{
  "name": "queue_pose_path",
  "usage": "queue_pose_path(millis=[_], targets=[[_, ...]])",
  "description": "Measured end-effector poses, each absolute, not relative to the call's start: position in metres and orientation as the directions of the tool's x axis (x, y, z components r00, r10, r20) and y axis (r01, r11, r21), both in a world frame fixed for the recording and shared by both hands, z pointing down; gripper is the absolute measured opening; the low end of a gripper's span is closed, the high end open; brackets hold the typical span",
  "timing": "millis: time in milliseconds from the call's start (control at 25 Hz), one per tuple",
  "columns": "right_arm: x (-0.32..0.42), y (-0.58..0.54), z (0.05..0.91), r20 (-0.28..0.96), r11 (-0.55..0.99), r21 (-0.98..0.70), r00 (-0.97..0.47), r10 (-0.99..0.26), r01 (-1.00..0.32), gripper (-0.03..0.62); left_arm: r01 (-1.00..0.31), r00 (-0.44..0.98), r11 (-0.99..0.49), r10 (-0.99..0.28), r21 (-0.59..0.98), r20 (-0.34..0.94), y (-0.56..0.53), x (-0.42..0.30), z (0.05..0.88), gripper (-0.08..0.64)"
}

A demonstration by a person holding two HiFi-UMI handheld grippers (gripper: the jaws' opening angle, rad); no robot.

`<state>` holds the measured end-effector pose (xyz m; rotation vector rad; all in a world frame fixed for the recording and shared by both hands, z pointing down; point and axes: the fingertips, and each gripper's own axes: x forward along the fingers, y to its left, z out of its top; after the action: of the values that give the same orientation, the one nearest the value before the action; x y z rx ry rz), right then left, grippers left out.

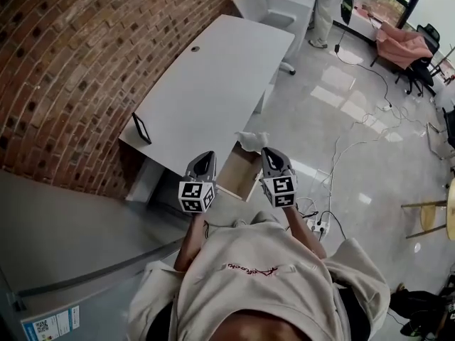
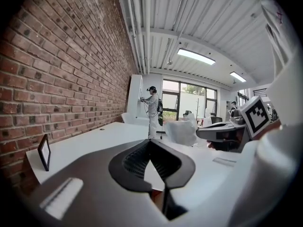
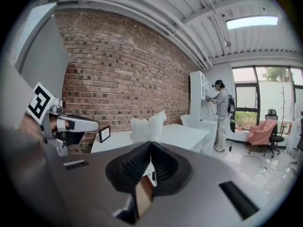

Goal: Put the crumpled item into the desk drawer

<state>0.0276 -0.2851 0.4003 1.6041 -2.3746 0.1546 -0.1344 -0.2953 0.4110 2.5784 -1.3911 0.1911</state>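
The crumpled item [image 1: 252,141] is a white wad of paper or plastic. It sticks out from the tips of my right gripper [image 1: 264,150], which is shut on it. It hangs over the front edge of the white desk [image 1: 206,84], just above the open drawer [image 1: 238,172] with its wooden inside. In the right gripper view the crumpled item [image 3: 147,126] rises above the closed jaws. My left gripper [image 1: 209,155] is shut and holds nothing, level with the right one and left of the drawer. From the left gripper view, the crumpled item [image 2: 182,132] shows at the right gripper's tip.
A small black picture frame [image 1: 141,128] stands on the desk's near left corner. A white chair [image 1: 250,2] is at the far end. Cables and a power strip [image 1: 316,226] lie on the floor to the right. A person in a striped shirt [image 3: 220,115] stands far off.
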Motion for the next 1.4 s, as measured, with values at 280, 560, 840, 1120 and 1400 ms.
queue_pose_path(millis=[280,560,840,1120,1400], targets=[[0.043,-0.305,0.434,0.341,0.426,0.031,-0.391,-0.855,-0.904,0.014,-0.849,0.527,-0.512,-0.803,0.130,0.278,-0.307,-0.121,0.442,0.009],[0.047,-0.339,0.469,0.399,0.456,0.022,-0.411,-0.820,-0.890,0.014,-0.858,0.512,-0.490,-0.792,0.154,0.332,-0.328,-0.119,0.477,0.009],[0.051,-0.356,0.500,0.426,0.480,0.005,-0.433,-0.795,-0.877,0.014,-0.870,0.490,-0.467,-0.792,0.157,0.364,-0.342,-0.116,0.505,0.009],[0.047,-0.339,0.553,0.484,0.487,-0.043,-0.444,-0.754,-0.873,0.014,-0.867,0.496,-0.457,-0.762,0.197,0.417,-0.318,-0.106,0.553,0.009],[0.045,-0.296,0.609,0.541,0.487,-0.081,-0.449,-0.712,-0.870,0.014,-0.845,0.534,-0.467,-0.723,0.259,0.439,-0.275,-0.084,0.602,0.009]])
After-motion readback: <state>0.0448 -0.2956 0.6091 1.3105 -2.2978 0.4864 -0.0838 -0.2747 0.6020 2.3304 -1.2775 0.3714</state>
